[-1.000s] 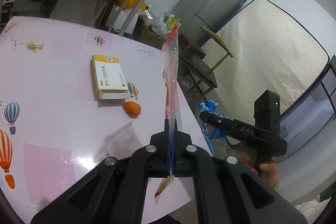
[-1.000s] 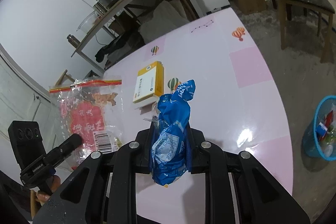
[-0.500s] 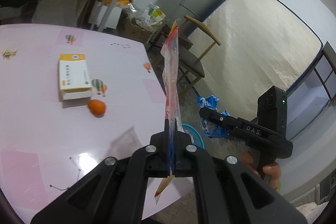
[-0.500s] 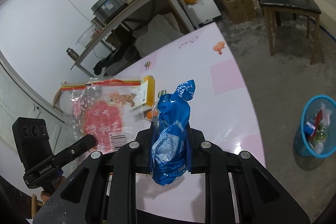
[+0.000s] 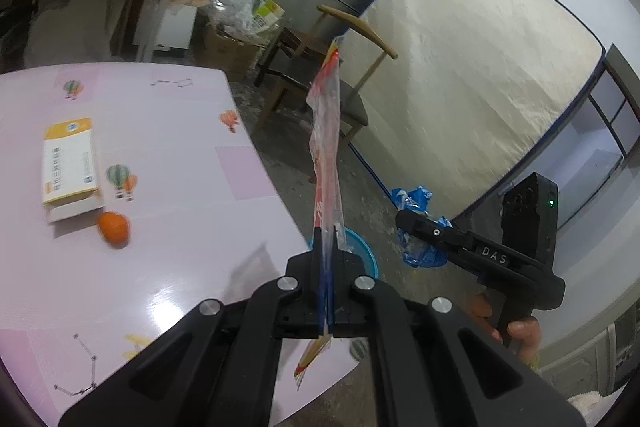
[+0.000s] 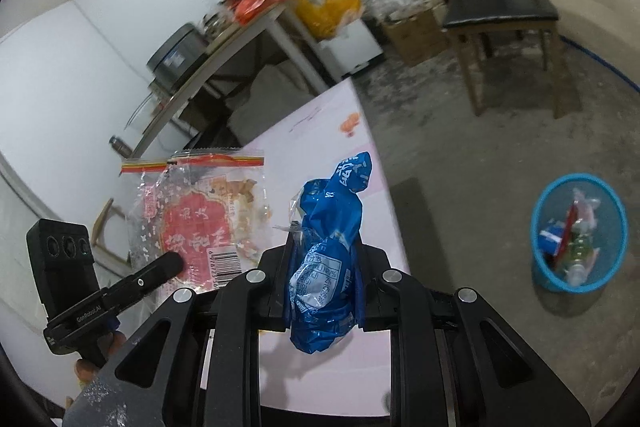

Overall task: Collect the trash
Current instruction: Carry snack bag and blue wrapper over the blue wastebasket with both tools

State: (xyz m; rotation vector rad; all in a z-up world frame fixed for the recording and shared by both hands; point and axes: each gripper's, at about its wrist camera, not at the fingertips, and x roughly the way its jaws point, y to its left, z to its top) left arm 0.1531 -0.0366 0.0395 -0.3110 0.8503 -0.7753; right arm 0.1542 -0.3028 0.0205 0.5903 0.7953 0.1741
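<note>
- Left claw [image 5: 326, 259]: clenched flat on the lower edge of a clear printed bag [image 5: 326, 147], which stands edge-on toward 12 o'clock; gripping the edge probably keeps the limp film from folding.
- Right claw [image 6: 322, 267]: grasping a crumpled blue wrapper [image 6: 324, 259] around its middle, both ends free; a partial closure suffices for the bulk.
- Both claws tilt downward, side by side past the worktop [image 5: 160, 227] edge; a hand [image 5: 520, 335] grips the right handle from below.
- Bin [image 6: 578, 235]: on the floor at 3 o'clock in the right view, already holding trash, the likely drop point.
- Box [image 5: 70, 163] and orange [image 5: 114, 229] lie on the worktop at 9 o'clock.
</note>
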